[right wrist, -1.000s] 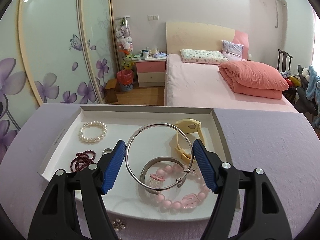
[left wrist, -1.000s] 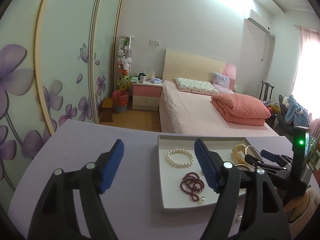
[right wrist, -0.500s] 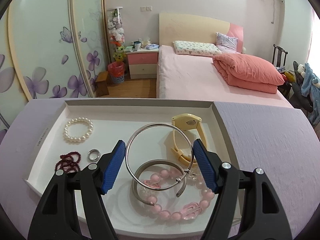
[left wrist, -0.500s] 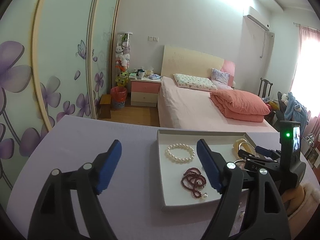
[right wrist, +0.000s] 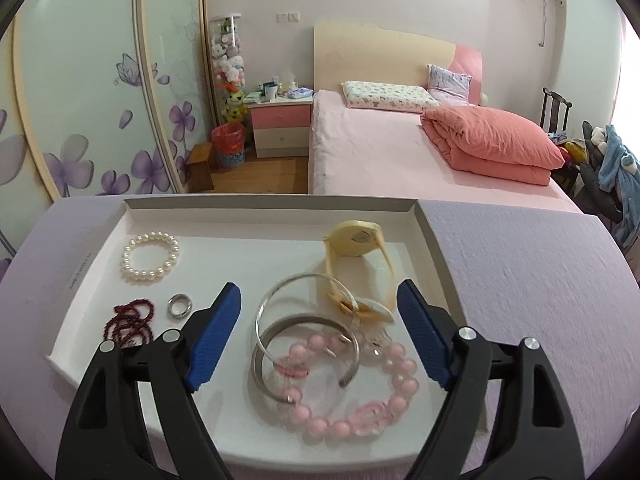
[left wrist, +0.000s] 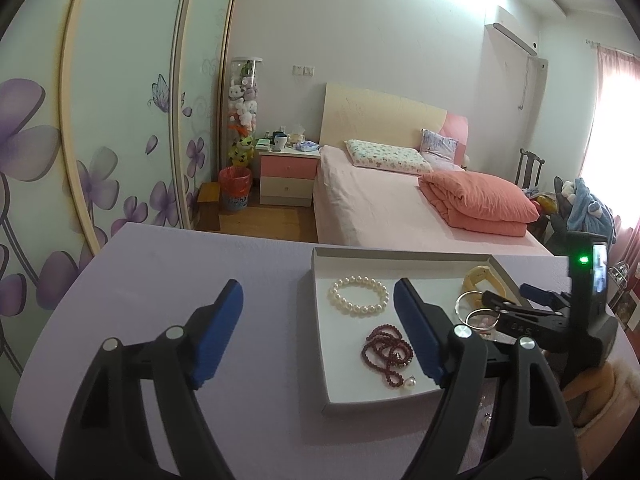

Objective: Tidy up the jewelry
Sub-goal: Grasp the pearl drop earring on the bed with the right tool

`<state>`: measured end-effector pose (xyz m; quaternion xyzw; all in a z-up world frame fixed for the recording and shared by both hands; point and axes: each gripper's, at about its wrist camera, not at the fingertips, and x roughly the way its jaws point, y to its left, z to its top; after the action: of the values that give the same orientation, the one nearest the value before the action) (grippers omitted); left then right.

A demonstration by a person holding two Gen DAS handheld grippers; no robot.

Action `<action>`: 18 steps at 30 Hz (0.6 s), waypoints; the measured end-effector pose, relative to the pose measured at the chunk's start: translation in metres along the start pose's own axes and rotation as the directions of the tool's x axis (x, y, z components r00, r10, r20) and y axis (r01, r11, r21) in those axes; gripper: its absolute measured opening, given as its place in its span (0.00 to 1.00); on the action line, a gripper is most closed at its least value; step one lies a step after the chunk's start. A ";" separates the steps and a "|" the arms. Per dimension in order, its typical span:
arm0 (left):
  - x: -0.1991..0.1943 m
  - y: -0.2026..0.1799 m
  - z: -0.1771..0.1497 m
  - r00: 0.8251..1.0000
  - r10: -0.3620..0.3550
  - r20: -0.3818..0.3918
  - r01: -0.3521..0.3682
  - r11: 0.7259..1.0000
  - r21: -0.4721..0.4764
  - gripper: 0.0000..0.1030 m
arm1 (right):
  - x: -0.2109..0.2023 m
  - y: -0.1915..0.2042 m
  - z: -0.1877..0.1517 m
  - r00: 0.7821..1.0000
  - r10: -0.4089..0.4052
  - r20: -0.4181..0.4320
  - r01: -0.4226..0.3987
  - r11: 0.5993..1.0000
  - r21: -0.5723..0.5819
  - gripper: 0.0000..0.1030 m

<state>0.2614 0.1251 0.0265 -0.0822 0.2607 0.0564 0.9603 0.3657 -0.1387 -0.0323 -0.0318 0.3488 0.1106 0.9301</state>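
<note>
We see a white tray (right wrist: 424, 220) on the lilac table (right wrist: 520, 264) holding a pearl bracelet (right wrist: 150, 255), dark red beads (right wrist: 130, 322), a small silver ring (right wrist: 180, 305), two silver bangles (right wrist: 306, 334), a pink bead bracelet (right wrist: 352, 388) and a cream watch (right wrist: 356, 240). Our right gripper (right wrist: 318, 334) hangs released over the bangles; our left gripper (left wrist: 318, 330) is released too, straddling the tray's left wall.

Pink-sheeted bed (right wrist: 372, 152) seen beyond lavender table (right wrist: 520, 264); folded coral duvet (right wrist: 492, 144) laid on it. Pink nightstand (right wrist: 280, 128) placed beside, red bin (right wrist: 228, 144) near floral wardrobe doors (left wrist: 120, 120).
</note>
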 end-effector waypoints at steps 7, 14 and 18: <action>-0.012 0.000 -0.004 1.000 -0.002 0.005 0.002 1.000 -0.003 0.74 | -0.036 -0.008 -0.023 0.996 0.087 0.010 -0.087 0.996 0.022 0.71; -0.035 -0.001 -0.015 1.000 -0.005 0.008 0.005 1.000 -0.007 0.74 | -0.057 -0.003 -0.060 0.980 0.190 -0.061 -0.187 0.981 0.052 0.61; -0.047 -0.001 -0.021 1.000 -0.005 0.008 0.005 1.000 -0.009 0.76 | -0.063 0.012 -0.083 0.967 0.226 -0.118 -0.226 0.974 0.019 0.58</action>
<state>0.2108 0.1176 0.0331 -0.0872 0.2565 0.0555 0.9610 0.2638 -0.1502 -0.0536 0.0042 0.4056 0.2128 0.8889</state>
